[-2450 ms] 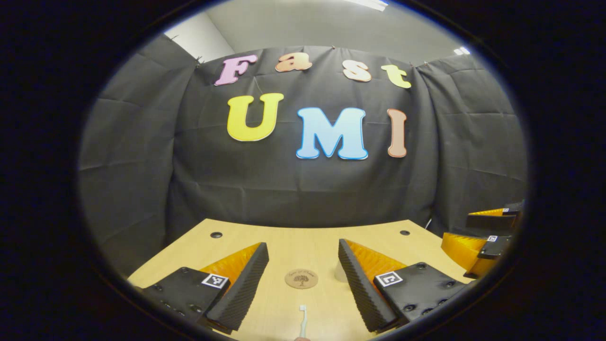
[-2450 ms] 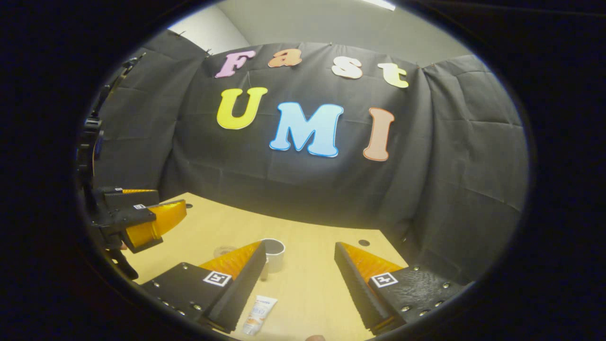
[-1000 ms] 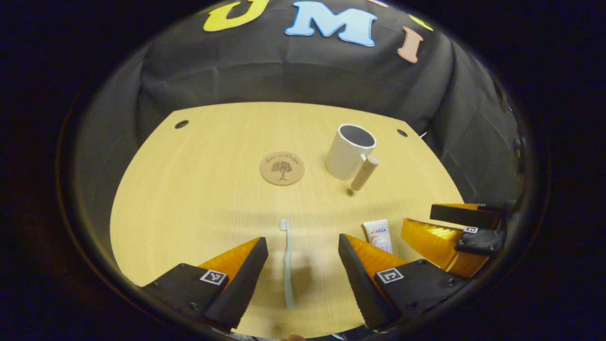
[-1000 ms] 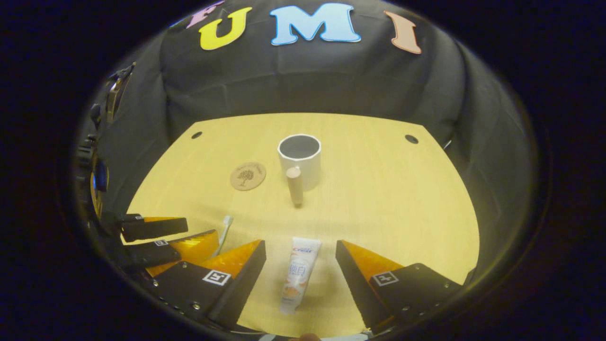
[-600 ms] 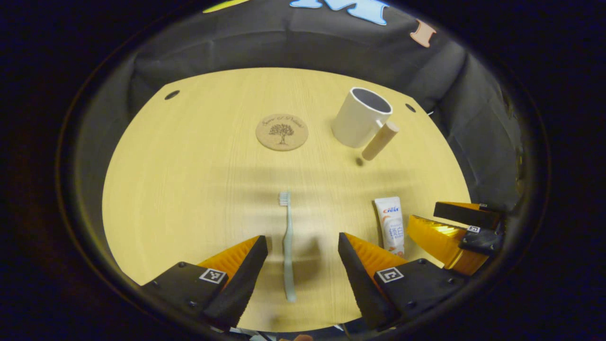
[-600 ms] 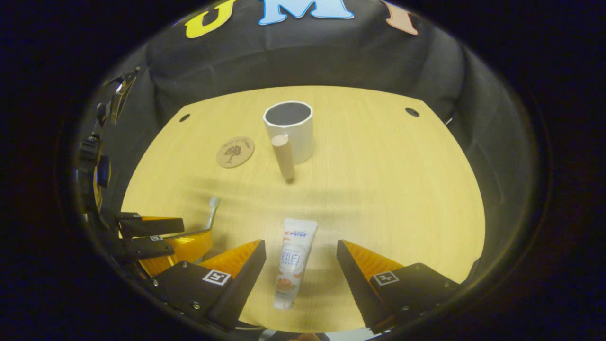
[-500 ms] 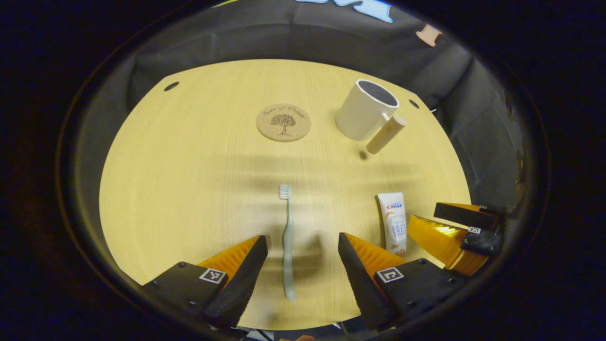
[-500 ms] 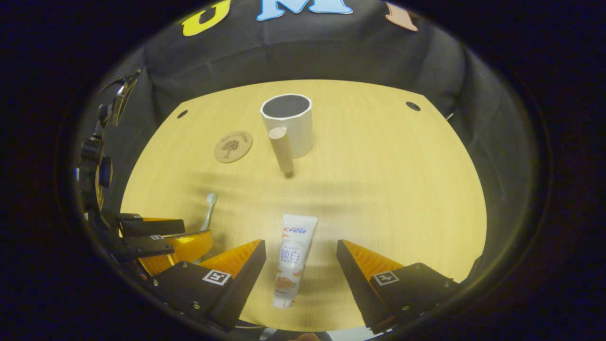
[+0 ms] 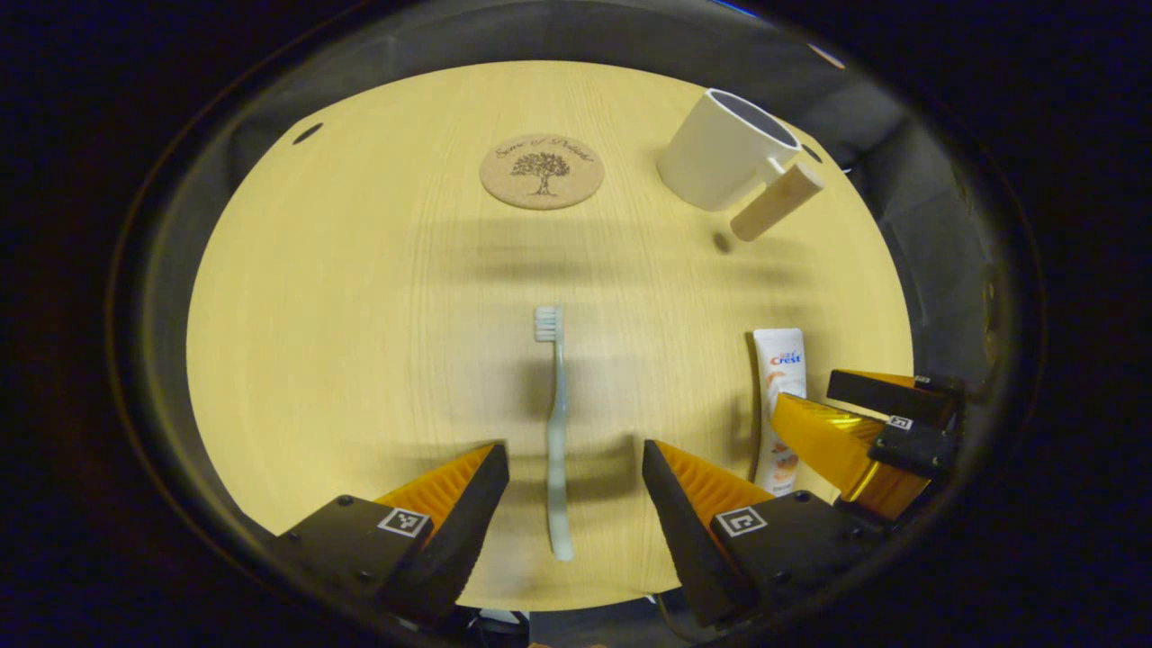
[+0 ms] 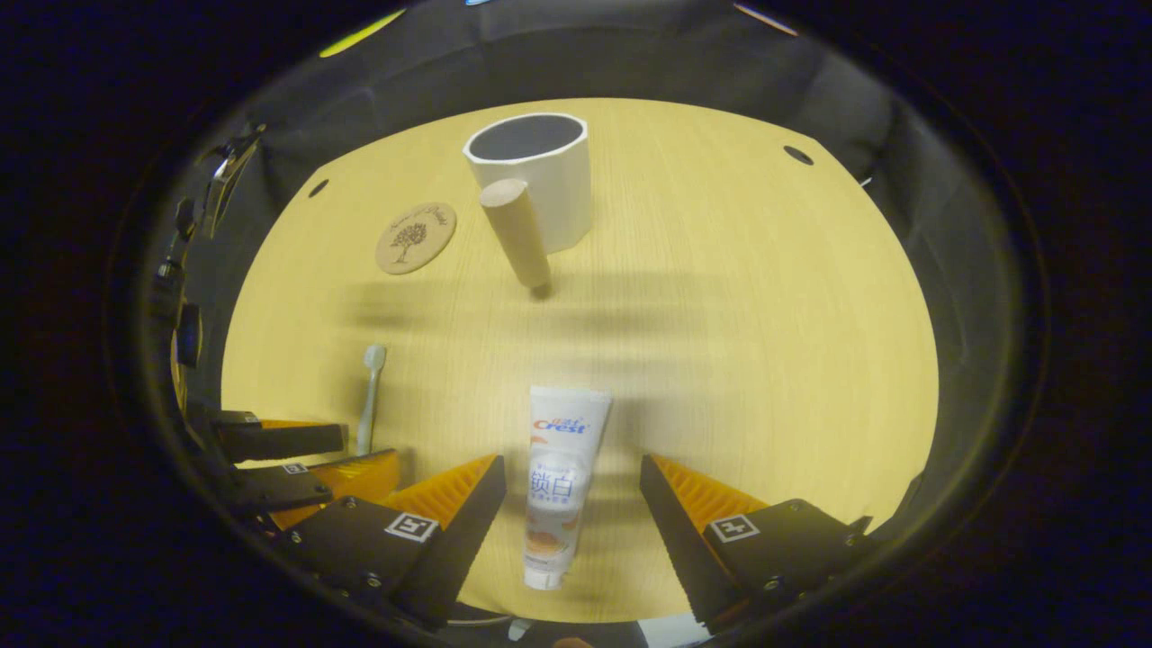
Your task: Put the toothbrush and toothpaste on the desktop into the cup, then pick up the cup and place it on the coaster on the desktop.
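Observation:
A pale green toothbrush (image 9: 556, 432) lies flat on the wooden desktop (image 9: 342, 315), bristles pointing away. My left gripper (image 9: 574, 463) hangs open just above it, a finger on each side of the handle. A white toothpaste tube (image 10: 558, 481) lies lengthwise, and my right gripper (image 10: 572, 475) is open astride it. The same tube (image 9: 779, 387) appears beside the right gripper (image 9: 868, 423) in the left gripper view. A white cup (image 10: 540, 180) with a wooden handle (image 10: 516, 232) stands upright at the far side. Left of it lies a round cork coaster (image 10: 416, 238), seen larger as the coaster (image 9: 541, 171) in the left gripper view.
The desktop's near edge (image 9: 576, 605) runs just under both grippers. Small dark holes (image 10: 798, 155) mark the far corners of the top. Black cloth walls close in the back and sides. In the right gripper view the left gripper (image 10: 297, 459) is low at the left, by the toothbrush (image 10: 370, 387).
Both grippers have tilted down from facing the wall and dropped toward the desktop. The toothbrush and the toothpaste now sit between their open fingers. Nothing on the desk has moved.

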Tool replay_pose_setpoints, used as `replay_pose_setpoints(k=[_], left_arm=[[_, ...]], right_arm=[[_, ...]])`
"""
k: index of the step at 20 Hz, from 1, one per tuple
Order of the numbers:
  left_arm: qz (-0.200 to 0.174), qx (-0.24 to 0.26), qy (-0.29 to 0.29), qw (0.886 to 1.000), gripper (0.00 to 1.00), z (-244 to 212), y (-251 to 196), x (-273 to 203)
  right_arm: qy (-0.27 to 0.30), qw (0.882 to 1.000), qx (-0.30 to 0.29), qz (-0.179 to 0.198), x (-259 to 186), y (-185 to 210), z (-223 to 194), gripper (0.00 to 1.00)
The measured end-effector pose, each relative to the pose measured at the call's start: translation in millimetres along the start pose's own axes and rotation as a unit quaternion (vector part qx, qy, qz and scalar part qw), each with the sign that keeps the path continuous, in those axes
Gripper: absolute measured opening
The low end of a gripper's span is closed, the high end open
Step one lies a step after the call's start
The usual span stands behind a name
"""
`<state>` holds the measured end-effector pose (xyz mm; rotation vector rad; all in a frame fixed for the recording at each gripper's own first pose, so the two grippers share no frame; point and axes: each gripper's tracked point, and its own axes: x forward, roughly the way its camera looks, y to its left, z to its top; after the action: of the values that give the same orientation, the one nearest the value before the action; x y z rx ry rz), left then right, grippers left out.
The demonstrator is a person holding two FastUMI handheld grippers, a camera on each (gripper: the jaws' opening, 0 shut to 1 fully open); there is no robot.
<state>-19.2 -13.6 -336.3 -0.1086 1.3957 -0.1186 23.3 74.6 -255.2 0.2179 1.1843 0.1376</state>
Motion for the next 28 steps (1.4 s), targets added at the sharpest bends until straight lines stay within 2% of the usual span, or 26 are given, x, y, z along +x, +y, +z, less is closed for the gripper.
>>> replay_pose_setpoints(k=[5,7,11,12,13,14,15,16,17,18,19,20,21,23,25,26,28], left_arm=[[0.013,-0.002,0.014,1.0,0.98,0,2,6],[0.029,0.007,0.017,0.999,0.97,-1,7,7],[0.058,0.015,0.02,0.998,0.76,0,16,8],[0.065,0.013,0.02,0.998,0.7,0,18,9],[0.068,0.009,0.016,0.998,0.67,1,18,8],[0.069,0.009,0.017,0.997,0.6,-1,17,8],[0.071,0.014,0.014,0.997,0.61,0,16,8],[0.07,0.011,0.009,0.997,0.6,1,12,9],[0.072,0.015,0.009,0.997,0.42,1,11,8],[0.072,0.025,0.006,0.997,0.41,0,10,9],[0.066,0.032,0.001,0.997,0.43,0,8,9],[0.067,0.028,-0.004,0.997,0.43,0,7,9],[0.067,0.03,-0.009,0.997,0.23,1,7,9],[0.061,0.036,-0.017,0.997,0.23,3,8,9],[0.055,0.041,-0.019,0.997,0.13,2,7,9],[0.055,0.044,-0.02,0.997,0.13,2,9,8],[0.048,0.042,-0.035,0.997,0.09,2,8,7]], right_arm=[[0.027,1.0,-0.007,-0.003,15,2,-9,0.93],[0.037,0.999,-0.002,0.005,19,8,-13,0.93],[0.04,0.999,-0.012,-0.009,23,3,-13,0.9],[0.041,0.999,-0.011,-0.012,23,1,-12,0.83],[0.042,0.999,-0.011,-0.012,23,1,-13,0.82],[0.043,0.999,-0.013,-0.014,23,0,-14,0.82],[0.043,0.999,-0.016,-0.022,22,-2,-14,0.73],[0.044,0.998,-0.021,-0.025,23,-5,-15,0.7],[0.042,0.999,-0.021,-0.028,24,-6,-15,0.67],[0.042,0.998,-0.025,-0.027,24,-6,-16,0.59],[0.041,0.999,-0.024,-0.026,22,-5,-15,0.62],[0.042,0.998,-0.029,-0.029,23,-6,-16,0.54],[0.04,0.998,-0.034,-0.03,20,-7,-16,0.53],[0.037,0.998,-0.035,-0.026,22,-7,-15,0.41],[0.034,0.998,-0.037,-0.025,21,-9,-14,0.41],[0.032,0.999,-0.036,-0.021,22,-8,-17,0.36],[0.023,0.999,-0.033,-0.012,21,-8,-15,0.36]])
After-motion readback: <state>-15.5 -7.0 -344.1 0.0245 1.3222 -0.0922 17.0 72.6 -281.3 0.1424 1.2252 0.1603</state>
